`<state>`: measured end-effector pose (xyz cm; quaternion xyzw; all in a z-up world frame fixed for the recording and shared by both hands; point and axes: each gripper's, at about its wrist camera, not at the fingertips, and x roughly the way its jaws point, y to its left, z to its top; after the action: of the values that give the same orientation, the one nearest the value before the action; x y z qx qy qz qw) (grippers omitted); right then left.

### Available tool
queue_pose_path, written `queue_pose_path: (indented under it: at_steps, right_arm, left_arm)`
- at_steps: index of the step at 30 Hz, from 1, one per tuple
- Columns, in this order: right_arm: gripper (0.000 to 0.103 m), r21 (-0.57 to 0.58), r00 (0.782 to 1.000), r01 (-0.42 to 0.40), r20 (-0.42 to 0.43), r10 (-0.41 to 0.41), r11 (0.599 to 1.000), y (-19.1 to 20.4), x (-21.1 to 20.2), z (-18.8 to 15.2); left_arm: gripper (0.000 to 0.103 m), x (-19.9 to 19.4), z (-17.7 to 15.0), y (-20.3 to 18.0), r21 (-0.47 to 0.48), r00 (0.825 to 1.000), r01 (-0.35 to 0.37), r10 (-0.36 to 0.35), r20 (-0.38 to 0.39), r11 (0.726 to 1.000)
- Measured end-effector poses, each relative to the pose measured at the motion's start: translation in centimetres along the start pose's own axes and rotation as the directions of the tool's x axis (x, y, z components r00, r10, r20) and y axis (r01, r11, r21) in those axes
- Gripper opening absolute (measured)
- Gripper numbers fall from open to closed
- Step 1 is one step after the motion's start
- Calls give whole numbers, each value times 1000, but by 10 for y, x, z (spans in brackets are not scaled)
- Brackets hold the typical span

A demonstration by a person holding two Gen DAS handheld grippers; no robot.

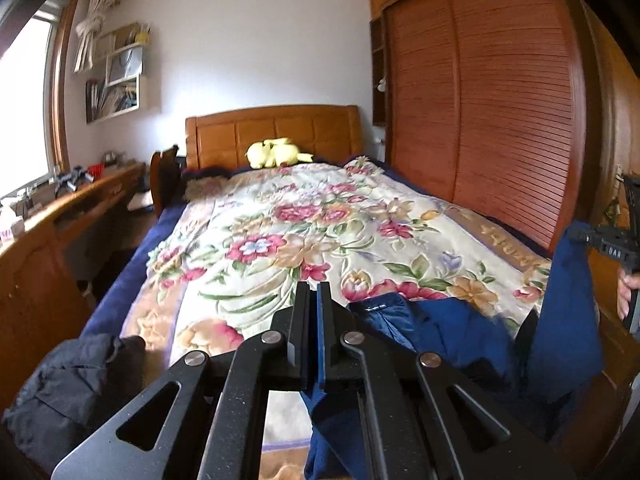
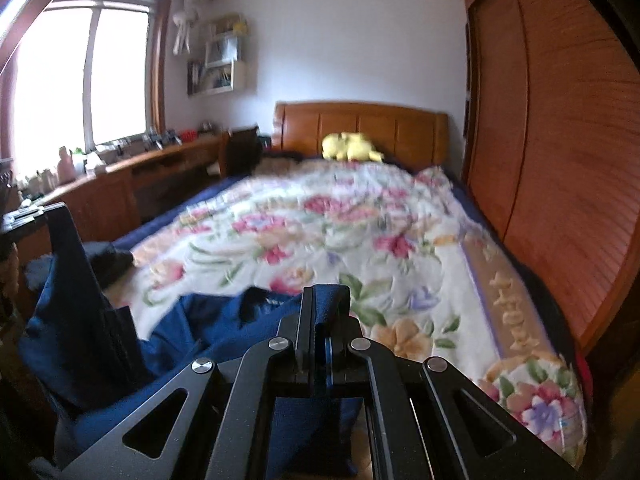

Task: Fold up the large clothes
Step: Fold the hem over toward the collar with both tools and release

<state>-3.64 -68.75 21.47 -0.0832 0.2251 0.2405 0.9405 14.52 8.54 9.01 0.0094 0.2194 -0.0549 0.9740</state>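
A large dark blue garment [image 1: 472, 332] hangs between my two grippers over the near end of the bed. My left gripper [image 1: 314, 292] is shut on one edge of it, blue cloth pinched between the jaws. In the right wrist view my right gripper [image 2: 326, 296] is shut on another edge of the same blue garment [image 2: 192, 332], which sags to the left. The right gripper also shows at the right edge of the left wrist view [image 1: 596, 236], held by a hand [image 1: 624, 292]. Much of the garment hangs below the frames.
The bed carries a floral blanket [image 1: 304, 232] and a yellow plush toy [image 1: 276, 154] by the wooden headboard [image 1: 276, 128]. A black garment [image 1: 76, 380] lies at the near left corner. A wooden wardrobe [image 1: 492, 120] stands on the right, a cluttered desk [image 1: 60, 204] on the left.
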Motion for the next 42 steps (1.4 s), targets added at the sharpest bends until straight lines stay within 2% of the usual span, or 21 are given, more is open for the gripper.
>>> queue_pose_path:
  at_steps: [4, 10, 19, 25, 30, 32, 36, 37, 39, 41, 42]
  right_arm:
    - [2, -5, 1000, 5, -20, -5, 1000, -2, 16, 3]
    - [3, 4, 999, 6, -36, -6, 1000, -14, 28, 34]
    - [3, -8, 996, 12, -89, -13, 1000, -27, 90, 51]
    - [3, 31, 986, 9, -168, -3, 999, -32, 137, 37]
    - [6, 37, 967, 36, -253, -25, 999, -26, 162, 23]
    - [10, 41, 966, 31, -258, -19, 999, -23, 163, 19]
    - [37, 23, 972, 33, -233, -27, 999, -13, 161, 14]
    - [41, 17, 973, 35, -230, -31, 999, -8, 160, 12]
    - [43, 12, 972, 16, -236, -13, 1000, -2, 164, 4]
    - [44, 4, 970, -20, -242, 21, 1000, 9, 161, -4]
    - [44, -1, 968, -35, -249, 33, 999, 12, 162, -9]
  left_arm:
    - [3, 18, 2, -5, 2, 1000, 7, -7, -19, 1000]
    - [3, 54, 22, -6, 23, 999, 18, -17, -44, 1000]
    - [3, 123, 32, -6, 23, 993, 21, -19, -116, 1000]
    - [3, 165, 21, 0, 5, 985, 19, -18, -171, 1000]
    - [4, 176, 5, 0, 20, 981, 34, -30, -191, 999]
    - [7, 176, -3, -1, 25, 979, 46, -40, -199, 999]
    - [25, 170, -23, -3, 8, 977, 77, -74, -200, 997]
    - [32, 168, -28, -3, 1, 976, 86, -84, -203, 996]
    - [38, 164, -40, -3, -14, 971, 100, -101, -216, 995]
    - [48, 161, -52, -2, -31, 962, 106, -110, -248, 994]
    - [59, 160, -58, -2, -39, 960, 110, -117, -254, 993]
